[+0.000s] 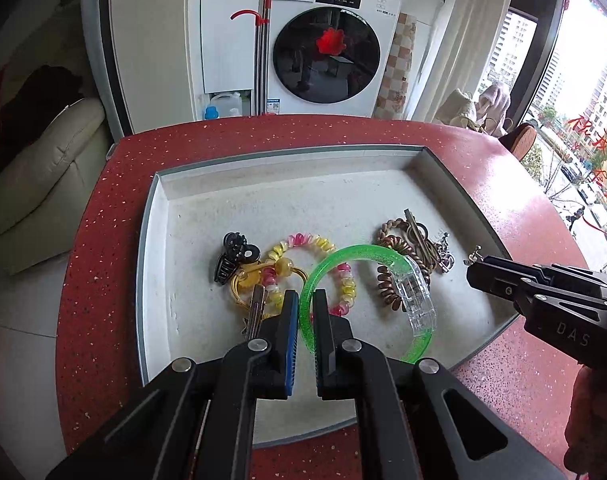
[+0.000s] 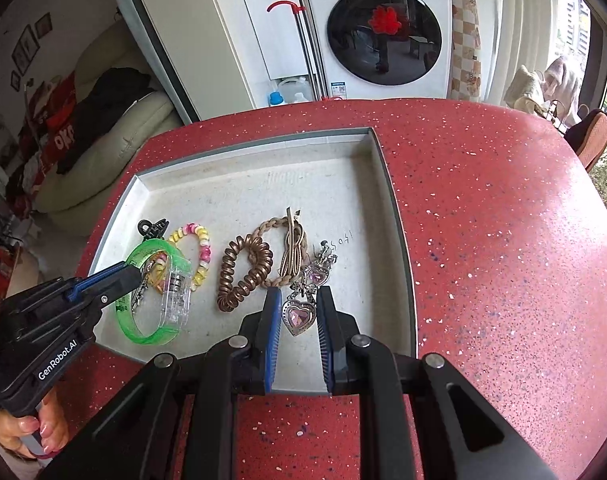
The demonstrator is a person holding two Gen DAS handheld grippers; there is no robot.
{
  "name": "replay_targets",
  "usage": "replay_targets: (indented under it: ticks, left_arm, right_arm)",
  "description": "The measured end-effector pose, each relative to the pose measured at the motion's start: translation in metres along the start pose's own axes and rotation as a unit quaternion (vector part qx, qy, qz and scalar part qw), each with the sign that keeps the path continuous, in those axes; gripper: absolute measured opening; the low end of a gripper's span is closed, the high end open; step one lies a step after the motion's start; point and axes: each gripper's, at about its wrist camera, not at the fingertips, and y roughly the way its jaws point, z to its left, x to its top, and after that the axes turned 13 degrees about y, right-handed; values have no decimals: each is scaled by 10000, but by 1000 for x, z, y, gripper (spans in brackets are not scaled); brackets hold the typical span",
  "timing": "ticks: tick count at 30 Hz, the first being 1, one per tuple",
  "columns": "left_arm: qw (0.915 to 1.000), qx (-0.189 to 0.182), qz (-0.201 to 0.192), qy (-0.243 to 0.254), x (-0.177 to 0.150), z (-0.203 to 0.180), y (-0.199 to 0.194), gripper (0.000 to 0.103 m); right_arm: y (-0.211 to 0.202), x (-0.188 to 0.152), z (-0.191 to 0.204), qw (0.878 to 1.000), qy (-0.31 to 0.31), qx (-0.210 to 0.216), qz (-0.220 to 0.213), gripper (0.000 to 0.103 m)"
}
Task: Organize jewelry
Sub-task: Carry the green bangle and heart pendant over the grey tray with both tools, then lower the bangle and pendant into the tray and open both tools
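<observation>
You clamped your left gripper (image 1: 305, 300) on the green bangle (image 1: 383, 256) to lift it clear — your right gripper (image 2: 299, 312) straddled the heart pendant (image 2: 300, 317), jaws apart.

Both grippers are matte black, built from angular linkage arms joined by round silver pivot pins. The left gripper (image 1: 303, 300) has jaws lined with ribbed blue pads, and its body carries white lettering "GenRobot.AI" in the right wrist view. The right gripper (image 2: 299, 300) has the same blue-lined jaws; its side shows small screws and pale letters "DAS". The left hand (image 2: 31, 432) shows bare skin with glossy pink nails.
</observation>
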Motion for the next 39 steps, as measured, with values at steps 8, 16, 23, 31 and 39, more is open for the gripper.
replay_targets:
  ticks: [8,16,23,31,39]
  left_arm:
    - [9995,178,209,135,1,-6,20,25]
    - [9987,344,219,316,1,-13,25,25]
    - [9987,364,160,315,-2,-16,23,25]
    - [9982,515,-49,296,-5,-15,10,25]
    - [9981,531,83,289,1,-17,18,25]
  right_arm:
    - [16,5,-8,9998,155,-64,52,19]
    - [28,1,-7,9997,89,-183,102,20]
    - [26,-1,-6,9998,103,-118,120,27]
    - [3,-1,-8,9995,250,106,-151,54]
    - [-12,-2,-9,9991,294,144,-288,57]
